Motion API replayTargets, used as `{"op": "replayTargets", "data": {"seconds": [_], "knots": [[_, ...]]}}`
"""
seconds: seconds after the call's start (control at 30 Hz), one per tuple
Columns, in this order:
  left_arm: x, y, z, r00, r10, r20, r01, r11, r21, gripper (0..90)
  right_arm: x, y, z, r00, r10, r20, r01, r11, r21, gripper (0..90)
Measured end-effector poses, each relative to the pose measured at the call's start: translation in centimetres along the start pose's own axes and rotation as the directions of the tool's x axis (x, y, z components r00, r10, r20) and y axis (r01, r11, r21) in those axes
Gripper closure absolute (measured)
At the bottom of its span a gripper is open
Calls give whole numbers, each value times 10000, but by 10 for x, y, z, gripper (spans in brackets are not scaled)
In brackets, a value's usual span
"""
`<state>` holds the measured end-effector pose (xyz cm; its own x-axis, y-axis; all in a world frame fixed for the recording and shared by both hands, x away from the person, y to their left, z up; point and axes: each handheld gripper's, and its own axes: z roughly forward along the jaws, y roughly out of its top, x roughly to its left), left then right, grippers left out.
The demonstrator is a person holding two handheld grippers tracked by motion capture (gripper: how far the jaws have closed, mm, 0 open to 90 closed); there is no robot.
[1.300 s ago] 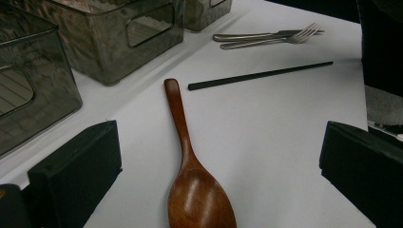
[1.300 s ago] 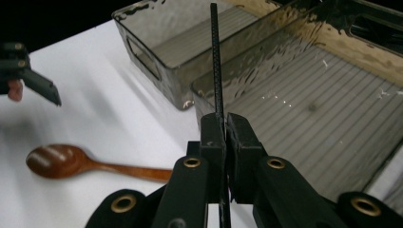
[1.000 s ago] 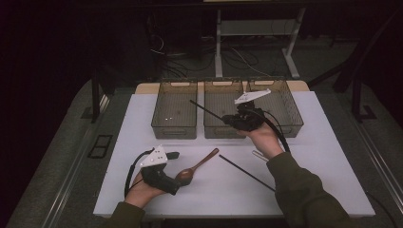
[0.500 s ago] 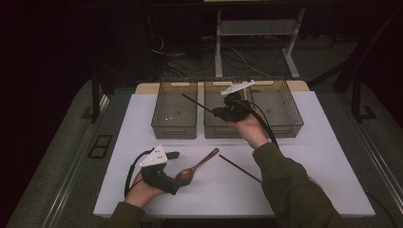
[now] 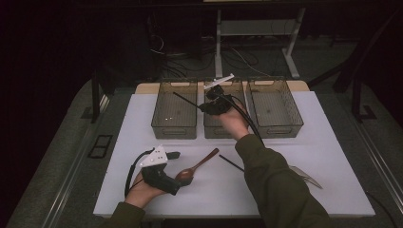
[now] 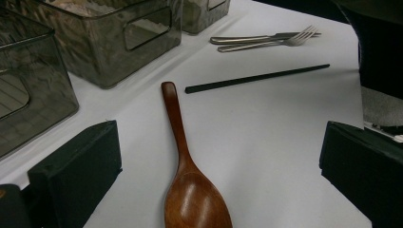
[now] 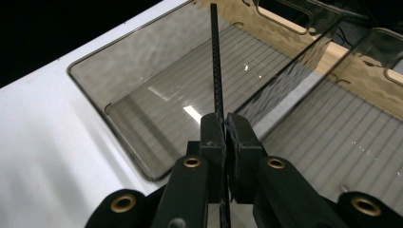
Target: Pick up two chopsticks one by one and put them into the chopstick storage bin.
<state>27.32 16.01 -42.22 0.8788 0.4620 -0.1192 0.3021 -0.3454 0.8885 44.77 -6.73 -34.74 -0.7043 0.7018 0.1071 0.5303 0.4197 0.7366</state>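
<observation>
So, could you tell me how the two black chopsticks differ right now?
The held chopstick is clamped in the shut right gripper, raised over the left bin; the loose chopstick lies flat on the white table, untouched, near the wooden spoon. Both are slim, black and straight.

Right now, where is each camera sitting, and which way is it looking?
High view: sits above the person's side, looks forward and down at the white table and three bins; both forearms, left gripper, right gripper show.
Left gripper view: rides the left gripper, looks between open jaws at the wooden spoon, a loose chopstick, a fork.
Right gripper view: rides the right gripper, looks along the held chopstick over the left bin.
Shared: spoon and loose chopstick also show in high view.
</observation>
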Motion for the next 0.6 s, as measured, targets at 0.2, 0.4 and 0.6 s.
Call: {"op": "replayTargets", "data": {"seconds": [0.2,0.4,0.6], "knots": [[0,0,-1,10000,-50,45,51,10000,-52,0,5,9,19,9998,22,176,-27,9997,260,850],[0,1,-1,10000,25,59,-25,10000,-46,0,11,19,37,9995,51,308,-67,9986,519,849],[0,1,0,10000,29,85,-29,10000,-33,0,16,26,55,9982,101,591,-147,9968,780,848]]}}
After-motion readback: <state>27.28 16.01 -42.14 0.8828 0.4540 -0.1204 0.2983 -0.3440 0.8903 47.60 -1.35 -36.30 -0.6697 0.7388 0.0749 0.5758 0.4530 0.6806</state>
